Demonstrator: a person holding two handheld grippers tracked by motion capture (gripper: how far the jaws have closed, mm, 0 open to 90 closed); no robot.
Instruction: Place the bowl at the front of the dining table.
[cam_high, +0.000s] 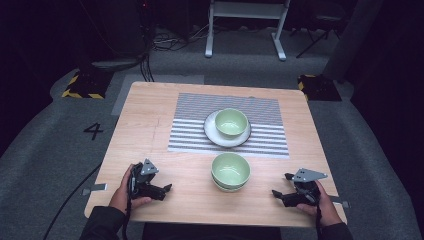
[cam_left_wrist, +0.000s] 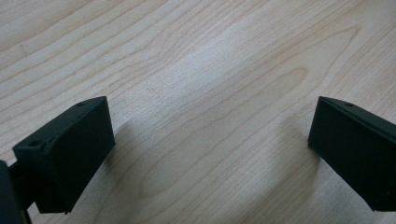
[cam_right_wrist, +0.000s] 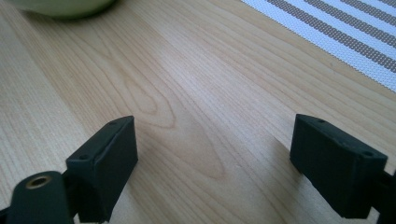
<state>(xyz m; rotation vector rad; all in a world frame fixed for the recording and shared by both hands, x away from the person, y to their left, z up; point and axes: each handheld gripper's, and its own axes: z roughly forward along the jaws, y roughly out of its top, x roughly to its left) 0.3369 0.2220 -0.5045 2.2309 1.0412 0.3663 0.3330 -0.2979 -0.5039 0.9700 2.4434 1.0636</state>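
In the right gripper view, a green bowl (cam_right_wrist: 65, 7) ahead and left of the right gripper (cam_right_wrist: 212, 163) was cropped by the top edge, showing a sliver. The striped mat (cam_right_wrist: 336, 32) ahead-right ran off the frame. Both jaw bases were cut off below.

A light wooden counter (cam_high: 150, 130) stands on grey carpet floor (cam_high: 45, 145) marked with a black "4" (cam_high: 93, 131). Behind it, the dim room holds a white metal frame stand (cam_high: 246, 25), black cables (cam_high: 165, 42), and yellow-and-black striped floor blocks (cam_high: 82, 85).

Left gripper (cam_high: 167, 188) low, jaws spread wide; right gripper (cam_high: 276, 193) likewise, both seemingly resting, hands behind
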